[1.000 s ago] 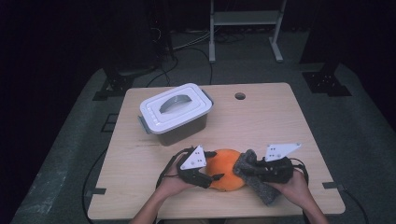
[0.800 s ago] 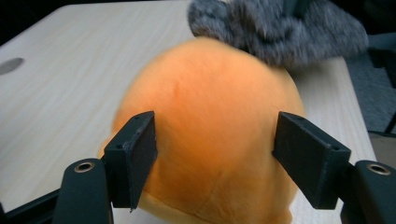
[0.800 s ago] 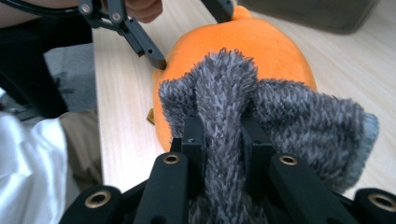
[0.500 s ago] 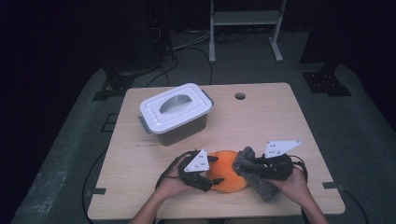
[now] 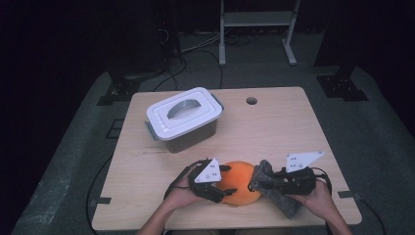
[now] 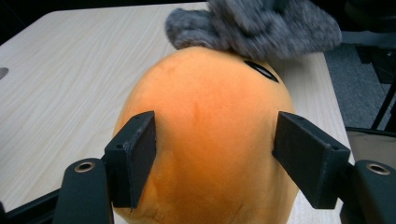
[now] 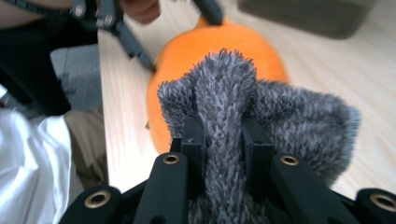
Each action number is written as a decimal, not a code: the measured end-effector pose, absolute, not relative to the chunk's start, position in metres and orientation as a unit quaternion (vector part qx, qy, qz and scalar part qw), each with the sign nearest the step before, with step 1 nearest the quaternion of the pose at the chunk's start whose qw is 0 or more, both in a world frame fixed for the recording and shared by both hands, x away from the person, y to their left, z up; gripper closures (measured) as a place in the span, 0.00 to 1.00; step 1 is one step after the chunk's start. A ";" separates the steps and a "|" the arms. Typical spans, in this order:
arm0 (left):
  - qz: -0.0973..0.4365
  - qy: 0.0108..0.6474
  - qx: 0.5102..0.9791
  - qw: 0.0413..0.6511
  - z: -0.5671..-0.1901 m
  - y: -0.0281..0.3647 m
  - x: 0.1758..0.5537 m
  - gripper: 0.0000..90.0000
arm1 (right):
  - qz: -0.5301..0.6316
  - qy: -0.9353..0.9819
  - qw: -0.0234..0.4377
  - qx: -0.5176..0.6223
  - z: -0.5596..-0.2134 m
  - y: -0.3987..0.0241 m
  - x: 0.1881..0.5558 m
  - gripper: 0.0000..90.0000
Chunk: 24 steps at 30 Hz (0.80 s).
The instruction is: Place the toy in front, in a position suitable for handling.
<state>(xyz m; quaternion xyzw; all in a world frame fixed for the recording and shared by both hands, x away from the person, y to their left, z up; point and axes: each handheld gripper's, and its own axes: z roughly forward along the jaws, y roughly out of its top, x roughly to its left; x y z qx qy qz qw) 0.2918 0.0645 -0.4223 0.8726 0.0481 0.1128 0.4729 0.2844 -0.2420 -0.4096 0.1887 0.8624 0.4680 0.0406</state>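
An orange plush toy (image 5: pixel 240 182) lies on the wooden table (image 5: pixel 274 132) near its front edge. My left gripper (image 5: pixel 227 182) comes at it from the left. In the left gripper view both pads press its sides (image 6: pixel 205 130), and the jaws have just been closing further on it. My right gripper (image 5: pixel 259 183) is shut on a grey fuzzy cloth (image 5: pixel 275 193), pinched in a fold between its jaws (image 7: pixel 223 135). The cloth (image 6: pixel 261 23) rests against the plush's far end. The plush (image 7: pixel 196 51) lies just beyond the fuzzy cloth (image 7: pixel 289 116) in the right gripper view.
A grey plastic box with a white handled lid (image 5: pixel 183 120), closed, stands at the table's back left. A round cable hole (image 5: pixel 251 101) is at the back middle. A white metal rack (image 5: pixel 254 19) stands on the floor beyond the table.
The right gripper with the grey cloth has shifted slightly to the right. The left hand and the orange plush have stayed in place.
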 end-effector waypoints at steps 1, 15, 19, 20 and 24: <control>0.113 0.048 0.873 0.473 -0.422 0.064 0.292 0.33 | 0.468 0.862 0.041 0.189 -0.410 -0.242 0.284 0.82; 0.110 0.070 0.858 0.497 -0.406 0.070 0.294 0.20 | 0.477 0.866 0.024 0.146 -0.416 -0.216 0.278 0.82; 0.087 0.084 0.868 0.482 -0.411 0.069 0.298 0.19 | 0.477 0.868 0.012 0.137 -0.416 -0.216 0.275 0.82; 0.079 0.085 0.870 0.478 -0.414 0.068 0.299 0.19 | 0.477 0.868 0.012 0.137 -0.416 -0.216 0.275 0.82; 0.075 0.076 0.874 0.475 -0.418 0.066 0.297 0.33 | 0.483 0.865 0.018 0.138 -0.406 -0.219 0.276 0.83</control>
